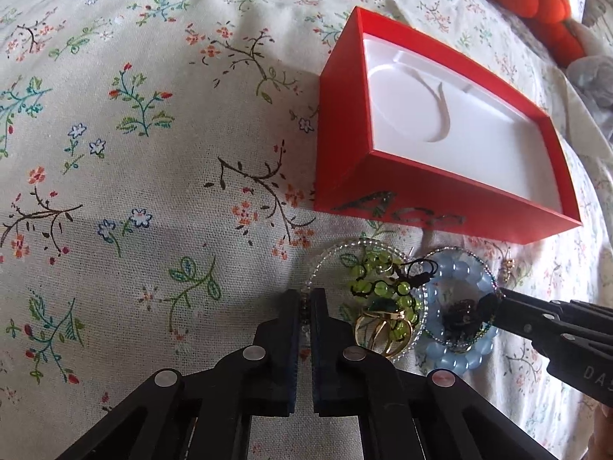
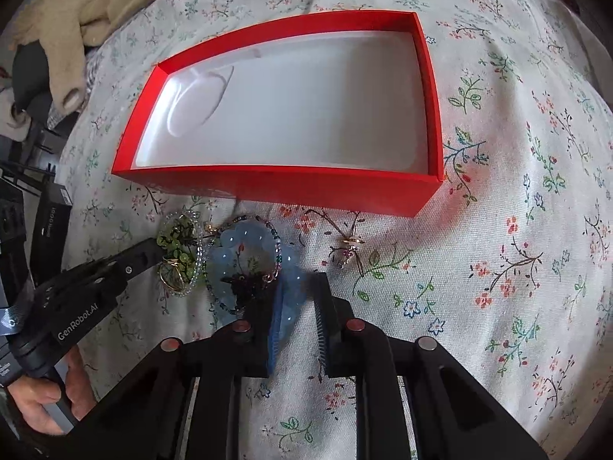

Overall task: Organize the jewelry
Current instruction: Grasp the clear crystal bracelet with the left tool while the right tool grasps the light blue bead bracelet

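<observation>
- The jewelry lies in a small heap on the floral bedspread (image 1: pixel 161 176), just in front of the near long wall of the red box (image 2: pixel 291 188): a pale blue bead bracelet (image 1: pixel 465 358), a green bead bracelet (image 1: pixel 377 291), a clear bead strand (image 1: pixel 329 253) looped round the green one, a gold ring (image 1: pixel 383 331), and a dark beaded strand (image 1: pixel 461 316) inside the blue loop.
- A small earring-like piece (image 2: pixel 350 247) lies apart, to the right of the heap in the right wrist view, also near the box's front wall.
- The left gripper (image 1: pixel 305 306) points steeply down at the heap's left edge; its jaws are pressed almost together and pinch the clear bead strand, whose beads show in the narrow slit.
- The right gripper (image 2: pixel 297 303) comes down on the heap's right side; its jaws are narrowed onto the near arc of the pale blue bead bracelet, which sits between them. From the left wrist view its tip looks buried in the dark strand, so just which piece is gripped is hard to tell.
- Both grippers are at the heap; the box lies straight beyond it, its long axis running across, so the carry would likely be short, up and over the front wall.
- The red box is open and holds no jewelry: only a white insert (image 1: pixel 440 122) with a round recess at one end.
</observation>
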A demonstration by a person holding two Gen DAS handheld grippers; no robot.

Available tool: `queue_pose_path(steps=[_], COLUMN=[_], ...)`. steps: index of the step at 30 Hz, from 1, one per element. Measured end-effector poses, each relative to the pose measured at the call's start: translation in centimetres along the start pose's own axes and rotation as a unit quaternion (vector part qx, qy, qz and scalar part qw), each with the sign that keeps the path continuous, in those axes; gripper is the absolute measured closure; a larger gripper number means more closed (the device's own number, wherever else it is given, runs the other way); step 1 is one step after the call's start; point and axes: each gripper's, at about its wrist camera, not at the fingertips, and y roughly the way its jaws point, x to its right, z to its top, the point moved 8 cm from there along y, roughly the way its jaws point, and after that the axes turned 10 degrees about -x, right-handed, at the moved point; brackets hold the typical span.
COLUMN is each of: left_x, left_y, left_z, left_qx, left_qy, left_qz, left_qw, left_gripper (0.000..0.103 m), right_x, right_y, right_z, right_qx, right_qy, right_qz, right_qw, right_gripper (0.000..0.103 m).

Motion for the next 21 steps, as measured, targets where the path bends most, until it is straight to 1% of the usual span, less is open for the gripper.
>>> queue_pose_path(steps=[2, 7, 16, 21], left_x=[0.1, 0.4, 1.9, 3.0], left_y=[-0.3, -2.0, -5.3, -7.3], left_z=[0.0, 0.1, 0.2, -0.1], left_qx=[0.004, 0.019, 0.055, 0.08], left_qy=[0.003, 0.0, 0.004, 0.014], left_qz=[0.0, -0.011, -0.031, -0.05], left_qw=[1.0, 0.9998, 0.998, 0.9954], left_gripper=[0.103, 0.103, 0.103, 0.103], right_x=[-0.1, -0.2, -0.1, -0.7], right_y=[-0.1, -1.2, -6.0, -8.7], right_z=[0.0, -0.4, -1.2, -1.4], right_qx=[0.003, 0.012, 0.061, 0.087], right_qy=[-0.003, -0.004, -0.001, -0.005], right_qz=[-0.003, 0.005, 0.025, 0.034], right_qw=[1.0, 1.0, 0.998, 0.996], right_gripper=[0.091, 0.091, 0.091, 0.091])
